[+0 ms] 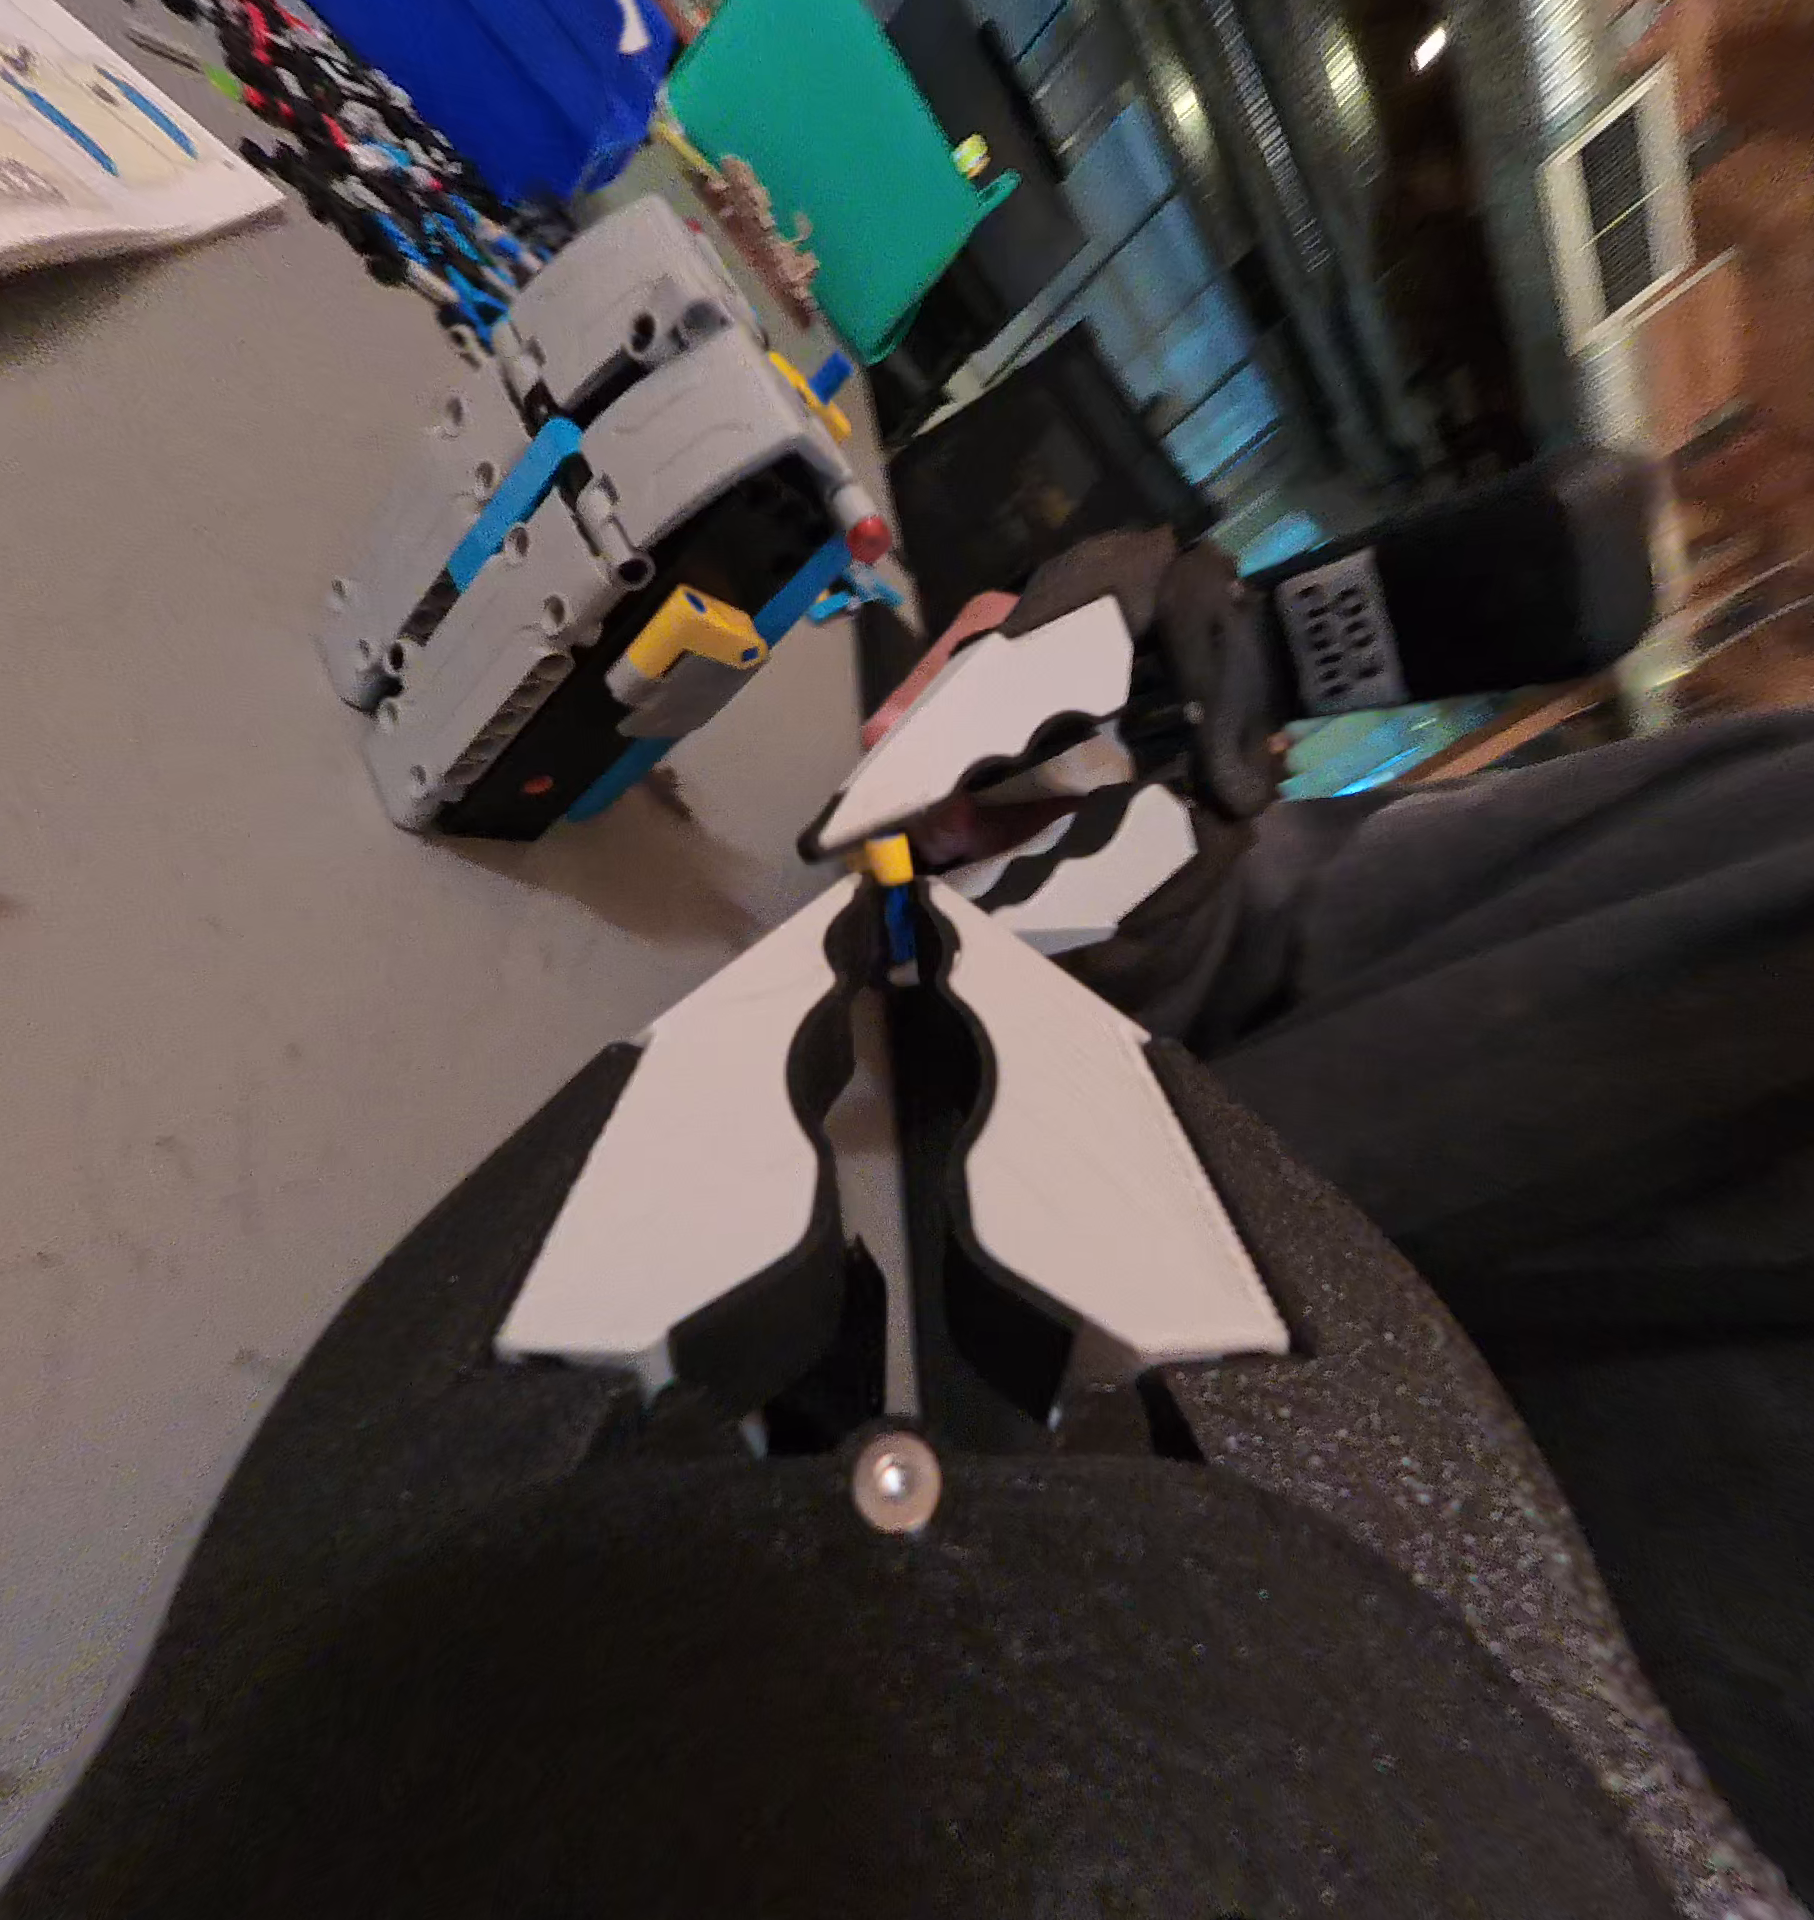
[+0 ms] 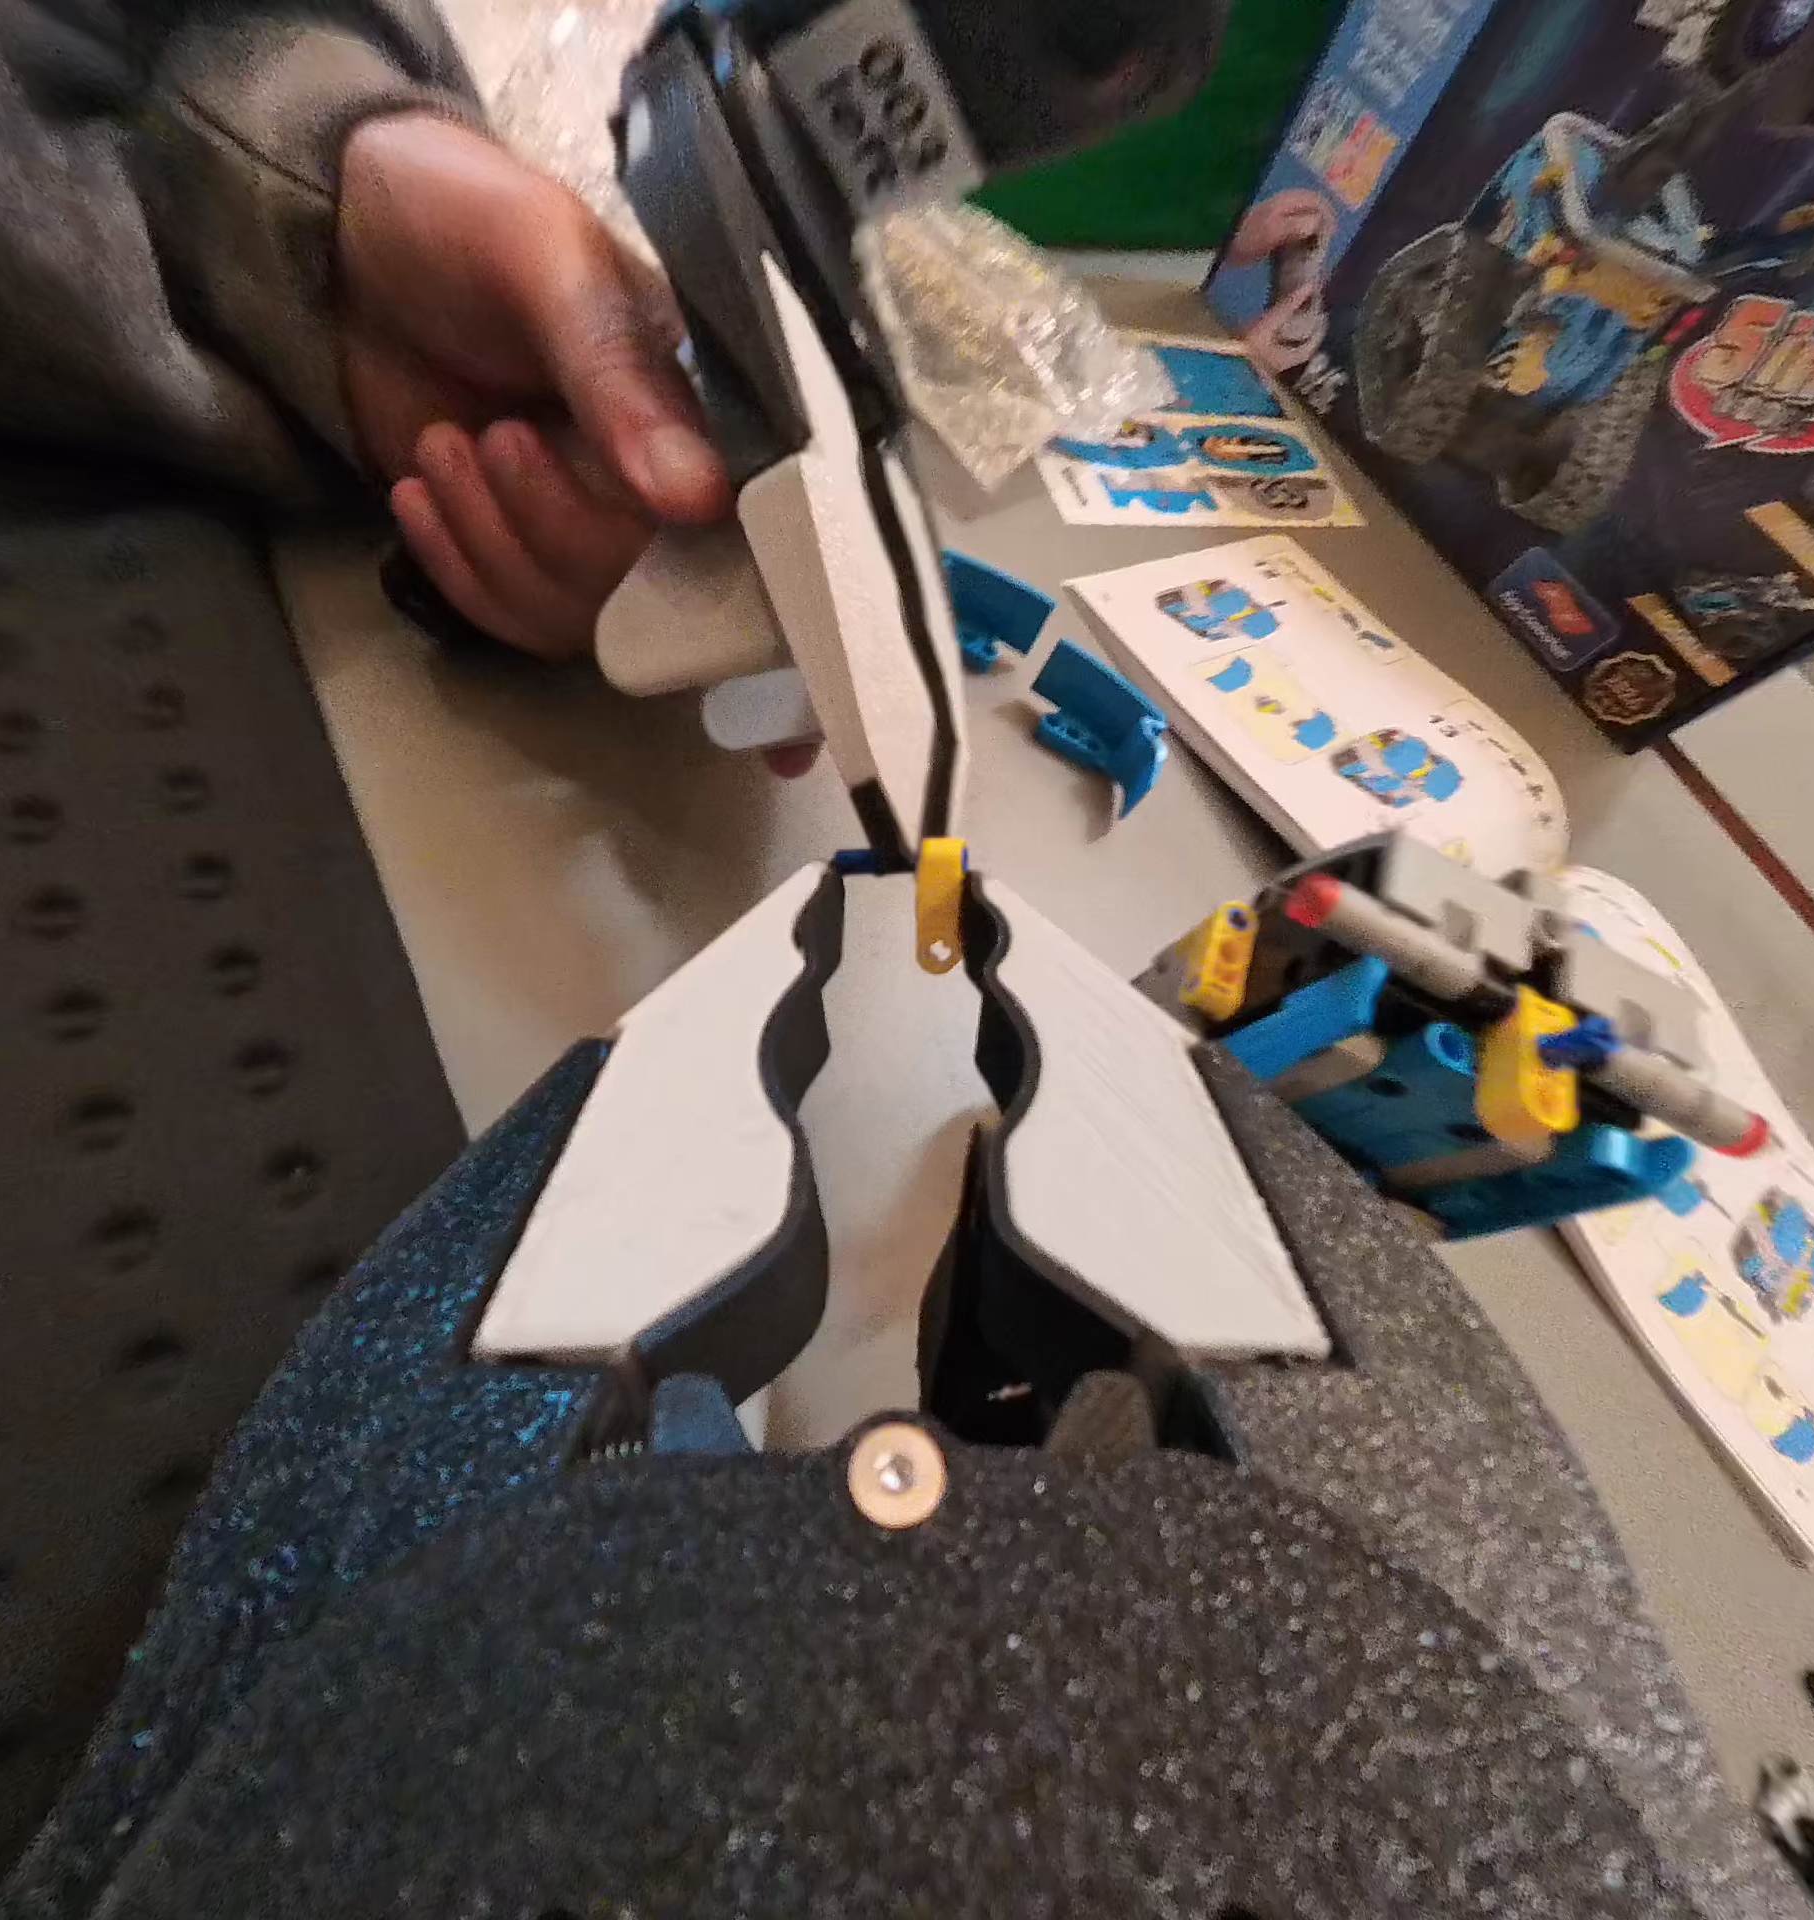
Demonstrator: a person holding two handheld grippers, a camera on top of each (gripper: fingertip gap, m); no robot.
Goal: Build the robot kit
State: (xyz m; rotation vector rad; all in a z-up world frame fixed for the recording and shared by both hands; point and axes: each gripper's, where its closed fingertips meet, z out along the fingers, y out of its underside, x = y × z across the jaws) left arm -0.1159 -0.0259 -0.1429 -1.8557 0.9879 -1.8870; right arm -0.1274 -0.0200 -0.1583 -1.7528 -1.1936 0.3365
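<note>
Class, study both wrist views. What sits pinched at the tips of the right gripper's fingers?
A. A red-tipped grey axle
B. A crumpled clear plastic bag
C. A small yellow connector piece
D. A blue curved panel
C: the right gripper is closed on a small yellow connector piece at its tips, while the blue curved panels and the clear plastic bag lie apart on the table.

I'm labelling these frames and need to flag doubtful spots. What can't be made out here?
- Left wrist view: how far the blue pin goes in; the left claw fingers cover it.
- Left wrist view: background shelving, blurred.
- Right wrist view: whether the pin enters the yellow connector; the claw tips crowd the joint.
- Right wrist view: black parts, cut off.
</note>
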